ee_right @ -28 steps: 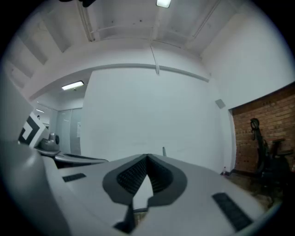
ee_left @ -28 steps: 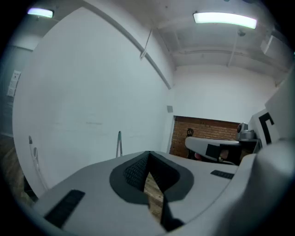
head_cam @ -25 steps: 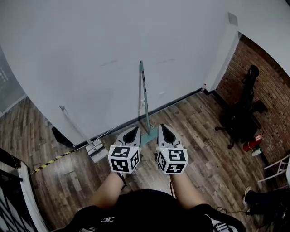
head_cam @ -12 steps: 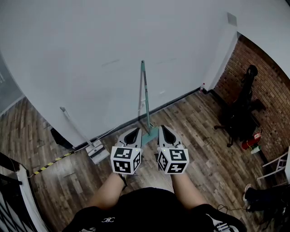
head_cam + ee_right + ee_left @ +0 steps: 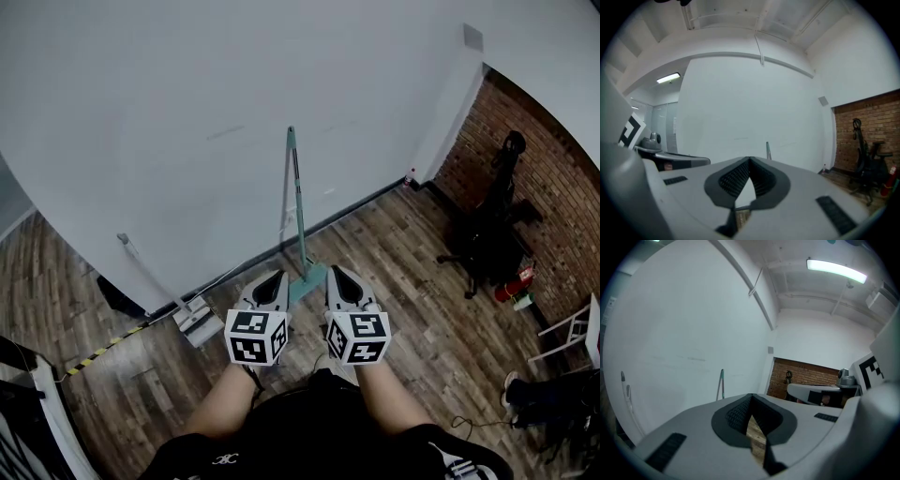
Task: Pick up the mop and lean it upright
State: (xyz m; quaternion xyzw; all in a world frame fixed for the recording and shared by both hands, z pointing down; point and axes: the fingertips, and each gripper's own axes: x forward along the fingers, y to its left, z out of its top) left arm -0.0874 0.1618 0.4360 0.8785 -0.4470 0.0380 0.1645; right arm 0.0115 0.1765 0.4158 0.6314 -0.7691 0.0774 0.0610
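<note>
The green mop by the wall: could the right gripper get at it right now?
Probably yes. The mop leans against the wall just ahead of the right gripper, with nothing between them, though the shut, empty gripper would have to open first.

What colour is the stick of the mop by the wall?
Teal green. The mop's stick shows best in the head view.

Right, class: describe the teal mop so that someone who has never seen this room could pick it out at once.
Find the long white wall that meets the wood floor. Two long-handled tools lean on it; the teal mop is the right-hand one in the head view, nearly upright on a flat teal head. Its neighbour, the pale mop, slants far more.
</note>
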